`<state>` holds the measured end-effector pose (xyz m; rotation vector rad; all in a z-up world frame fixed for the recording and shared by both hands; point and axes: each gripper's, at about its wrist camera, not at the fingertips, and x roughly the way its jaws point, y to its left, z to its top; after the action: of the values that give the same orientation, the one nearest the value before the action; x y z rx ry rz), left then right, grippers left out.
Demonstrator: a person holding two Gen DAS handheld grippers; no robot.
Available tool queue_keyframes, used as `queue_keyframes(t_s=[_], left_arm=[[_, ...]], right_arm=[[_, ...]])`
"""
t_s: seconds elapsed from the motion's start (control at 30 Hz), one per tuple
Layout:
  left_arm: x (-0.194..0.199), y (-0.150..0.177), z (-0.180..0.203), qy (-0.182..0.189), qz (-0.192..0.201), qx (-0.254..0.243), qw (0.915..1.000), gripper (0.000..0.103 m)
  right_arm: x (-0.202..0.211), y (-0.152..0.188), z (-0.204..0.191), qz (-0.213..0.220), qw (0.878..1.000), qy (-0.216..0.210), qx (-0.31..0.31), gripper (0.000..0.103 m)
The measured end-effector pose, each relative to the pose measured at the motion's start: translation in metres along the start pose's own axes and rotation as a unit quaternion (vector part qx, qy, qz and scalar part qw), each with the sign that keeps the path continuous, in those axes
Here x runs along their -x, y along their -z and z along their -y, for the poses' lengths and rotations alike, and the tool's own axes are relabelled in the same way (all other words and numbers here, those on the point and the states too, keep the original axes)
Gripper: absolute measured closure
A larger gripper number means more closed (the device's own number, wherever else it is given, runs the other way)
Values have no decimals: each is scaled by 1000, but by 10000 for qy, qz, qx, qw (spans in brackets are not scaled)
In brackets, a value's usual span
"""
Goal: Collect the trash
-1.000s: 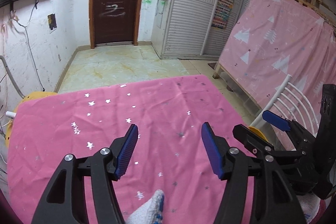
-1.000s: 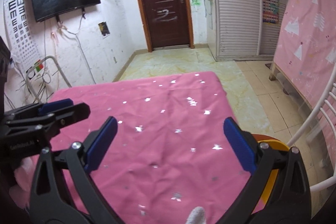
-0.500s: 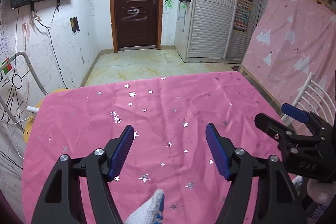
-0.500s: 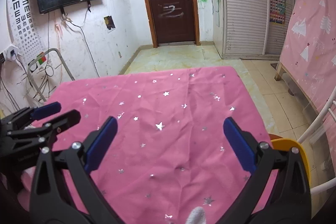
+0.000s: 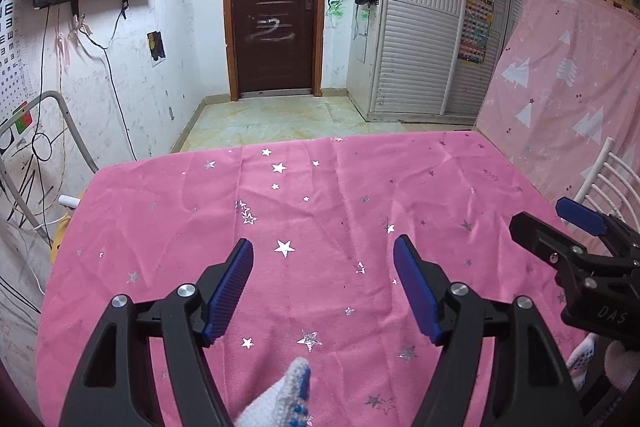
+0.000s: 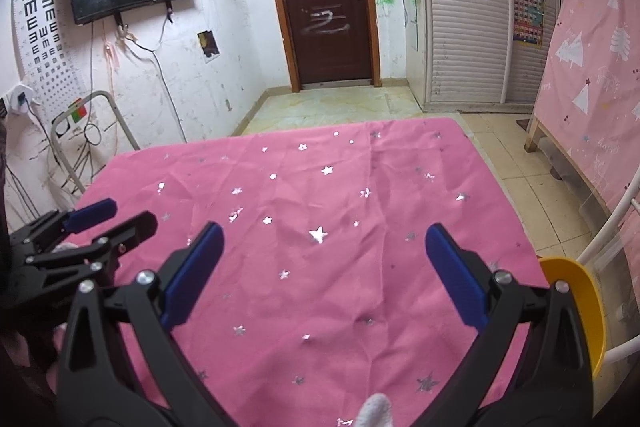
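A pink cloth with silver stars (image 5: 320, 187) covers the table in both wrist views, and I see no trash lying on it. My left gripper (image 5: 322, 243) hovers over the near part of the cloth, open, with only cloth between its blue pads (image 5: 230, 291). My right gripper (image 6: 323, 228) is open wide over the cloth too, holding nothing. Each gripper shows in the other's view: the right gripper (image 5: 538, 213) at the right edge, the left gripper (image 6: 130, 211) at the left edge. A white gloved fingertip (image 5: 288, 387) pokes up at the bottom.
A yellow round object (image 6: 576, 291) and a white chair back (image 6: 612, 227) stand off the table's right side. A metal frame with cables (image 6: 92, 131) is at the left wall. Beyond the table are tiled floor, a dark door (image 5: 276, 11) and a pink-covered board (image 5: 568, 87).
Both views have swung and drawn back, so more of the cloth and the door wall shows. The left jaws have spread a little wider. The right gripper sits lower in the left view.
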<state>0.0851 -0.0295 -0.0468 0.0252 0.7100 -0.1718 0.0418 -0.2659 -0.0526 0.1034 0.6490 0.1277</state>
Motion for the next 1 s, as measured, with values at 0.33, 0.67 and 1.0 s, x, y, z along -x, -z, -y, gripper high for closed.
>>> queue_keyframes(t_s=[0.33, 0.67, 1.0], left_arm=[[-7, 1, -7, 110, -83, 112, 9998, 38], [-7, 1, -6, 118, -95, 132, 9998, 38], [-7, 1, -5, 97, -93, 120, 9998, 38]], right_arm=[[1, 1, -2, 48, 10000, 38, 8, 6], [1, 0, 1, 35, 10000, 22, 14, 6], [-1, 0, 1, 30, 10000, 22, 21, 6]])
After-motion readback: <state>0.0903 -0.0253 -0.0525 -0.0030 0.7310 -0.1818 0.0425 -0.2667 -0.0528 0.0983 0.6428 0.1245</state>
